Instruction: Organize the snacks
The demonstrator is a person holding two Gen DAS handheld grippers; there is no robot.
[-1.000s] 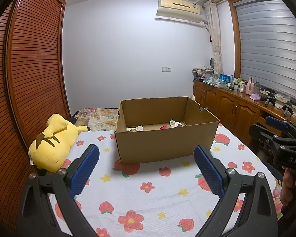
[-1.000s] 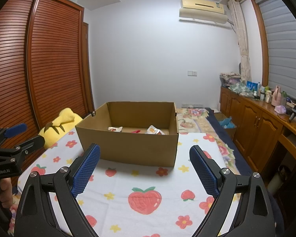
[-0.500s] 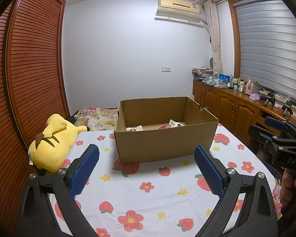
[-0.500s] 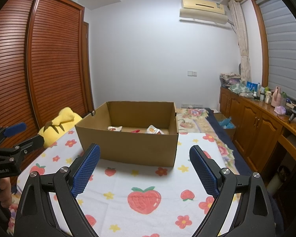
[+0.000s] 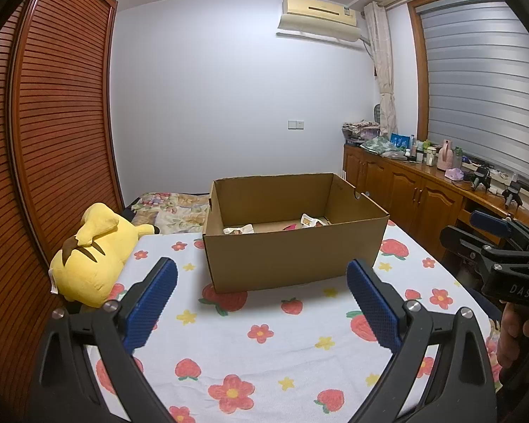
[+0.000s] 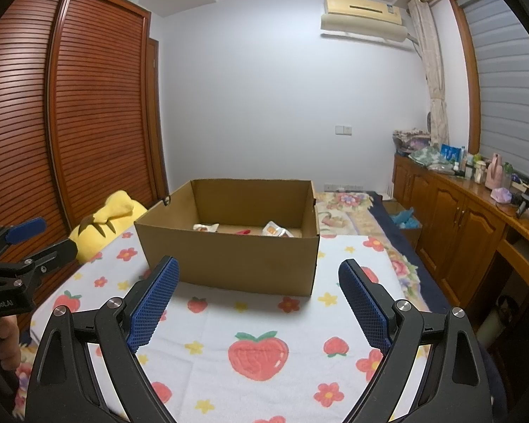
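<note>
An open cardboard box stands on the strawberry-print bedcover. Snack packets lie on its floor: a white one, a white-and-orange one and a red one. My left gripper is open and empty, held back from the box's near wall. My right gripper is open and empty, also short of the box. Each gripper shows at the edge of the other's view, right and left.
A yellow plush toy lies left of the box beside the wooden slatted wardrobe. A wooden cabinet with bottles and clutter runs along the right wall. A floral quilt lies behind the box.
</note>
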